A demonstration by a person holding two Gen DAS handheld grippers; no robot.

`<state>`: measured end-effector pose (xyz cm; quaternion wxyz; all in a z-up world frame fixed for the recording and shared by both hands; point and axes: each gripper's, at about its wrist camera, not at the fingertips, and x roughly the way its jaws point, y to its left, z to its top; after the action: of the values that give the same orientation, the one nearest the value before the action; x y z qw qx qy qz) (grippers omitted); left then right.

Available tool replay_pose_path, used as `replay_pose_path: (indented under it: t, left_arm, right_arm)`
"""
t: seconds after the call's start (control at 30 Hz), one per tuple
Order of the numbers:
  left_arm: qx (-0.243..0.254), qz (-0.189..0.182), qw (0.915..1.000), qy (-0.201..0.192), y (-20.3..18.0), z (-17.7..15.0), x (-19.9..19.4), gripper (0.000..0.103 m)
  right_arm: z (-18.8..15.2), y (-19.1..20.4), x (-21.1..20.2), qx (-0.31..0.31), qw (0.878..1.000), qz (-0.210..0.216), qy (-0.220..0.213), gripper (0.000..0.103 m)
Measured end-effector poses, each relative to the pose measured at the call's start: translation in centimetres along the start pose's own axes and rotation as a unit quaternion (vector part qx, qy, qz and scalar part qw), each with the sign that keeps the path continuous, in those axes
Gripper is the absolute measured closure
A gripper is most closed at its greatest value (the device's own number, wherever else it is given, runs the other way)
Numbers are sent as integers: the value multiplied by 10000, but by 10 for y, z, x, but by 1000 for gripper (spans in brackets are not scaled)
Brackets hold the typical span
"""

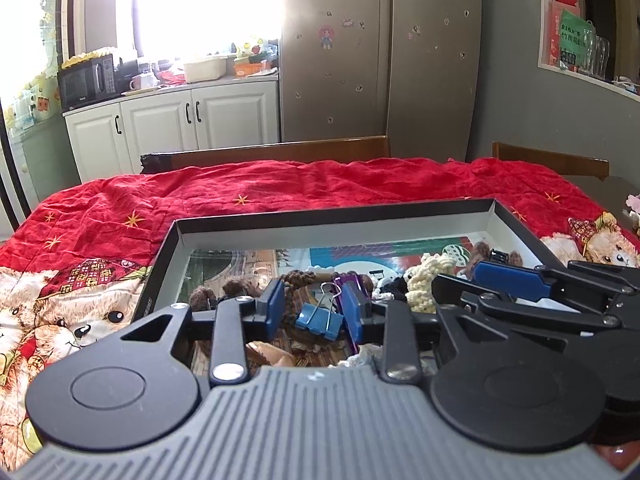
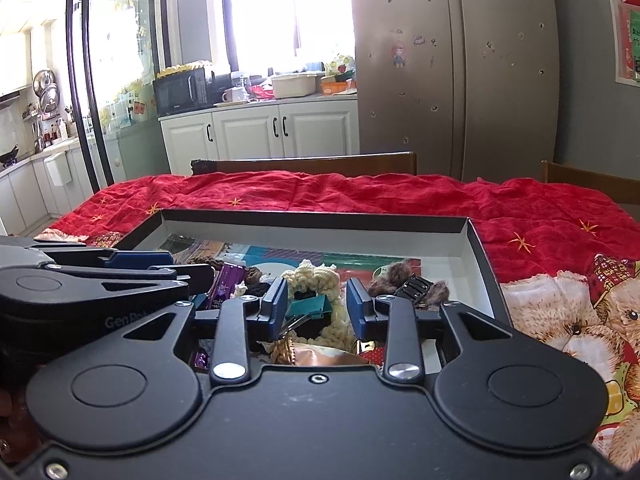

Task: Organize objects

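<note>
- Both grippers hang side by side over a shallow black-walled box (image 1: 516, 220) on a red quilted tablecloth (image 1: 280, 188), the box already holding small clutter.
- The left gripper (image 1: 314, 307) stands spread, a blue binder clip (image 1: 320, 320) lying loose between its pads.
- The right gripper (image 2: 317, 307) is parted too, a teal binder clip (image 2: 310, 306) and cream crocheted toy (image 2: 316, 274) in its gap.
- Judged: clips just dropped in; next, lift clear and fetch another item.
</note>
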<state>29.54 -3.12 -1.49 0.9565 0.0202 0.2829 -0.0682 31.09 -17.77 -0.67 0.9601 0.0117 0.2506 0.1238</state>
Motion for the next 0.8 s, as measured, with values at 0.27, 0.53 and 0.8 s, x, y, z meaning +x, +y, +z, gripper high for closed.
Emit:
replay_pose_path:
  t: [0.27,0.53,0.8]
  left_arm:
    - [-150,22,9997,-182,2,5,-13,39]
    - [-258,132,9990,-344,7,11,-38,27]
    - [-353,275,9977,-505,17,13,-79,19]
  right_arm:
    - [5,-5,-11,133,9998,18,-125,72]
    - [12,0,-36,110,9997,-49,-221,67]
    - [18,4,-77,125,9995,-52,-275,60]
